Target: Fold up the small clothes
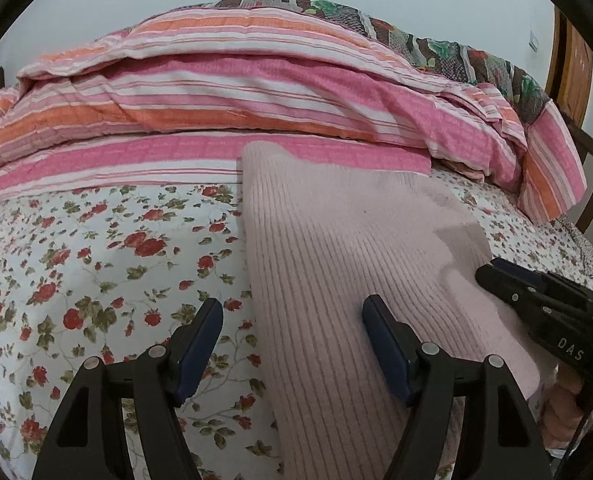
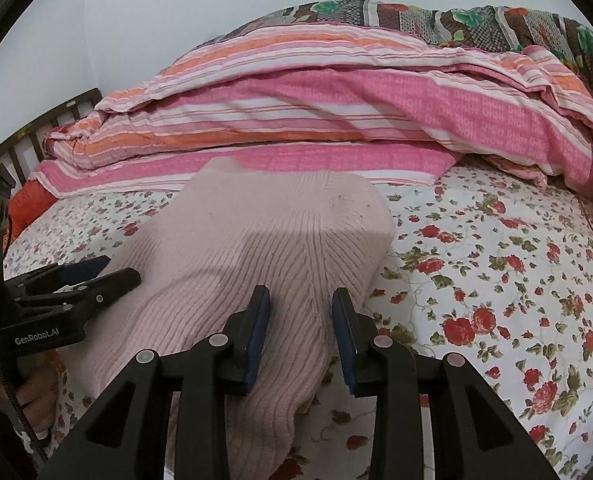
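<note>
Both grippers, left [image 1: 292, 344] and right [image 2: 300, 332], hover spread apart over the pink sweater [image 2: 256, 248], seemingly ready to pinch its near edges for folding.

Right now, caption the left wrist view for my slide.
Open left gripper over pink knit on floral sheet, right gripper alongside.

Pale pink ribbed knit garment [image 1: 336, 264] [image 2: 256, 240], lying spread along the floral bed sheet [image 1: 96, 264] [image 2: 496, 280]. Far end rounded and slightly humped, reaching the folded striped quilt [image 1: 256, 92] [image 2: 336, 120]. Ribs running lengthwise, fanning toward the far end. Near end draped at the bed's front edge, a few faint dark specks on top.
</note>
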A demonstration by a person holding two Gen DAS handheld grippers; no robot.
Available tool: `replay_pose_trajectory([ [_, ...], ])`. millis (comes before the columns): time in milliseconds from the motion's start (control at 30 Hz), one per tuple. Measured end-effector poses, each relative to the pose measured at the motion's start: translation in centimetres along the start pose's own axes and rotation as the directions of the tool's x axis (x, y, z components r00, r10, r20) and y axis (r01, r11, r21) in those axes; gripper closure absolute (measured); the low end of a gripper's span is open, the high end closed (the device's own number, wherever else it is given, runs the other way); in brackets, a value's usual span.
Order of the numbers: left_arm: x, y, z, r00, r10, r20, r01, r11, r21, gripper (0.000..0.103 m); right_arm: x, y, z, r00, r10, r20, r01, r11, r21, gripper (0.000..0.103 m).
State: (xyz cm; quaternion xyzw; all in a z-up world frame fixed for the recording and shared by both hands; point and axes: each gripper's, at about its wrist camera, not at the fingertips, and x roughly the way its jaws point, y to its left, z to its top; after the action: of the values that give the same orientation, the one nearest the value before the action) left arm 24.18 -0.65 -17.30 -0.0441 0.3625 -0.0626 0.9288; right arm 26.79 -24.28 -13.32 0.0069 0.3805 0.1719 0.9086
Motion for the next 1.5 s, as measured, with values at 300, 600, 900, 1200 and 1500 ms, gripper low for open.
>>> replay_pose_trajectory([
  [300, 0.2, -0.1, 0.1, 1.0, 0.001, 0.003, -0.001, 1.0, 0.001, 0.029, -0.2, -0.1, -0.1, 1.0, -0.015, -0.003, 0.015, 1.0, 0.009, 0.068],
  [600, -0.1, -0.5, 0.1, 0.999, 0.031, -0.01, -0.03, 0.999, 0.017, 0.029, -0.1, -1.3, -0.5, 1.0, 0.014, -0.018, -0.013, 0.996, 0.089, 0.061],
  [900, -0.7, -0.3, -0.1, 0.999, 0.022, -0.046, -0.022, 1.0, 0.004, 0.029, -2.1, -0.4, -0.7, 0.997, -0.048, -0.055, 0.052, 0.996, 0.078, 0.06],
  [1200, -2.1, -0.3, -1.0, 0.982, -0.064, -0.176, 0.052, 0.996, -0.073, 0.03, -5.3, 0.6, -2.3, 0.99, -0.099, -0.104, 0.109, 0.989, 0.099, 0.06],
  [1500, -11.9, -2.6, -0.8, 0.997, -0.004, -0.073, 0.0, 0.999, -0.053, 0.029, -13.6, 2.4, -2.6, 0.987, -0.152, -0.046, 0.156, 0.982, 0.104, 0.054],
])
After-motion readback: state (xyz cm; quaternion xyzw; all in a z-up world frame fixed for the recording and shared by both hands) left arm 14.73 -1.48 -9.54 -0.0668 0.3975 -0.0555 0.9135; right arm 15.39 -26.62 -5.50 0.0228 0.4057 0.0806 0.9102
